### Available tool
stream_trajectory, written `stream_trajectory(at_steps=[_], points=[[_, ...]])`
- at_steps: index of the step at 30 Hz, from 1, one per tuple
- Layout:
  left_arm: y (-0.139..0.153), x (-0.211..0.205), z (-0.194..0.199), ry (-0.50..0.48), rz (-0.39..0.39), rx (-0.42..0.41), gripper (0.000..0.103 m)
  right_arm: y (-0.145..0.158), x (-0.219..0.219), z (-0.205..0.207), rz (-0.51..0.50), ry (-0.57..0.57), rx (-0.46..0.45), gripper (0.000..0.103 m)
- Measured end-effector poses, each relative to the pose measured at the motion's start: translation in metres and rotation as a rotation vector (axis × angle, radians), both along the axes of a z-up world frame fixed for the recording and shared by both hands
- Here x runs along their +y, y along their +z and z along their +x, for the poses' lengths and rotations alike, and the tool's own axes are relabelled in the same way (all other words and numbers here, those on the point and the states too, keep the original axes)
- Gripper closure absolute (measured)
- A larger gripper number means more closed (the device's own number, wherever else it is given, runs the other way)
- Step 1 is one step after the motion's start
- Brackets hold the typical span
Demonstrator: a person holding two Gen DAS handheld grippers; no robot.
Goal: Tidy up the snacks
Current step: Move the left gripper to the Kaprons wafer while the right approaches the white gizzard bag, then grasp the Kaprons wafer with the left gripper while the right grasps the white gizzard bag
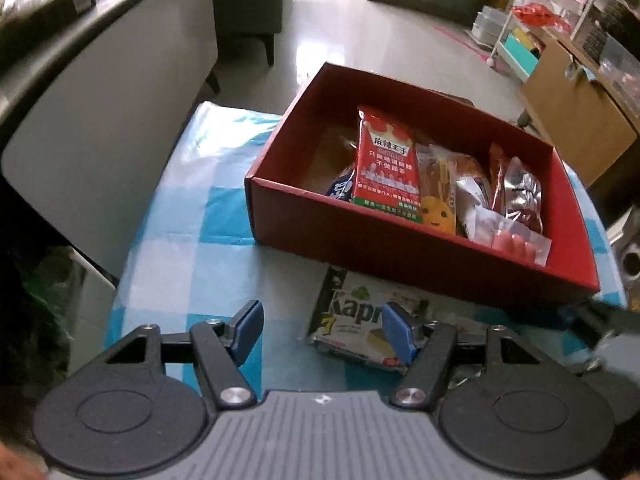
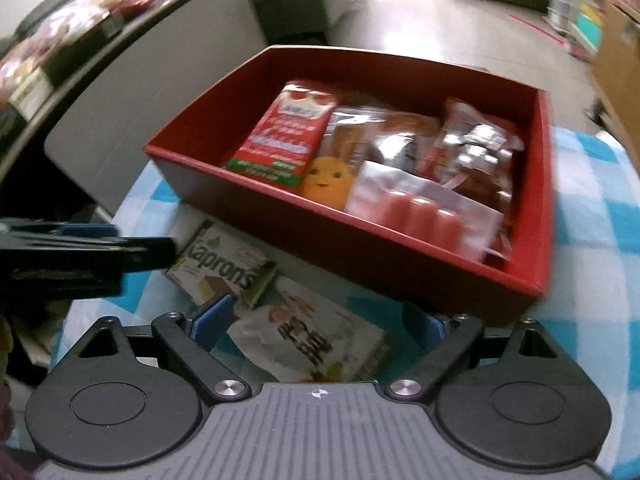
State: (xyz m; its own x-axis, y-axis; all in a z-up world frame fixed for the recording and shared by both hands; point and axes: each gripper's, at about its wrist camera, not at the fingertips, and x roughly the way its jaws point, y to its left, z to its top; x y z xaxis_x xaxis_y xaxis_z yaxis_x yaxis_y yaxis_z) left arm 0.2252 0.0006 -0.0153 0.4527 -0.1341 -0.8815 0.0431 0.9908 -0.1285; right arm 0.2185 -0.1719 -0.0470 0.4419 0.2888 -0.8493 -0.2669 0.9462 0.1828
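A red cardboard box (image 1: 400,240) (image 2: 360,264) stands on the blue-and-white checked cloth and holds several snack packs, among them a red packet (image 1: 386,164) (image 2: 284,132) and a clear pack of pink sausages (image 2: 420,216). In front of the box lie a green-and-white Kaprons wafer pack (image 1: 360,320) (image 2: 224,268) and a white pouch (image 2: 320,340). My left gripper (image 1: 322,320) hangs open above the cloth, its right finger over the wafer pack's edge. My right gripper (image 2: 324,320) is open wide, the white pouch lying below the gap, pads apart from it.
A grey cabinet side (image 1: 100,152) and a dark counter with packets rise at the left. A cardboard box (image 1: 576,108) and a white shelf rack stand on the floor at the far right. The table's edges (image 1: 132,264) curve close on both sides.
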Motion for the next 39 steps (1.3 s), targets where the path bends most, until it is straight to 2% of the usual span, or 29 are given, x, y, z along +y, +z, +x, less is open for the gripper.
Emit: stream_trajectory(at_steps=[4, 8, 11, 14, 16, 19, 25, 34, 38, 39], points=[[0.008, 0.007, -0.001, 0.012, 0.006, -0.024, 0.043, -0.014, 0.015, 0.001, -0.032, 0.082, 0.034, 0.007], [0.007, 0.012, -0.001, 0.024, -0.001, -0.013, 0.043, -0.017, 0.032, -0.012, -0.096, 0.182, 0.018, 0.005], [0.005, 0.01, -0.002, 0.016, 0.006, -0.008, 0.043, -0.017, 0.037, -0.02, -0.14, 0.211, -0.003, 0.006], [0.004, 0.007, -0.004, 0.0, 0.012, -0.006, 0.043, -0.02, 0.038, -0.022, -0.174, 0.187, -0.018, 0.008], [0.005, 0.006, -0.004, -0.007, 0.013, -0.008, 0.043, -0.014, 0.033, -0.018, -0.161, 0.163, -0.011, 0.013], [0.004, 0.008, -0.003, -0.002, 0.012, 0.0, 0.042, -0.009, 0.02, -0.013, -0.112, 0.11, 0.008, 0.029], [0.001, 0.003, -0.004, -0.023, -0.025, 0.03, 0.042, -0.006, 0.003, -0.034, -0.074, 0.114, 0.051, 0.04], [-0.008, -0.017, 0.001, -0.057, -0.023, 0.032, 0.039, -0.004, 0.001, -0.088, -0.101, 0.134, 0.078, 0.04], [-0.019, -0.03, 0.006, -0.048, 0.015, 0.051, 0.037, -0.007, -0.002, -0.086, -0.101, 0.126, 0.072, 0.037], [-0.021, -0.033, 0.007, -0.052, 0.02, 0.053, 0.035, -0.007, -0.002, -0.085, -0.105, 0.126, 0.07, 0.03]])
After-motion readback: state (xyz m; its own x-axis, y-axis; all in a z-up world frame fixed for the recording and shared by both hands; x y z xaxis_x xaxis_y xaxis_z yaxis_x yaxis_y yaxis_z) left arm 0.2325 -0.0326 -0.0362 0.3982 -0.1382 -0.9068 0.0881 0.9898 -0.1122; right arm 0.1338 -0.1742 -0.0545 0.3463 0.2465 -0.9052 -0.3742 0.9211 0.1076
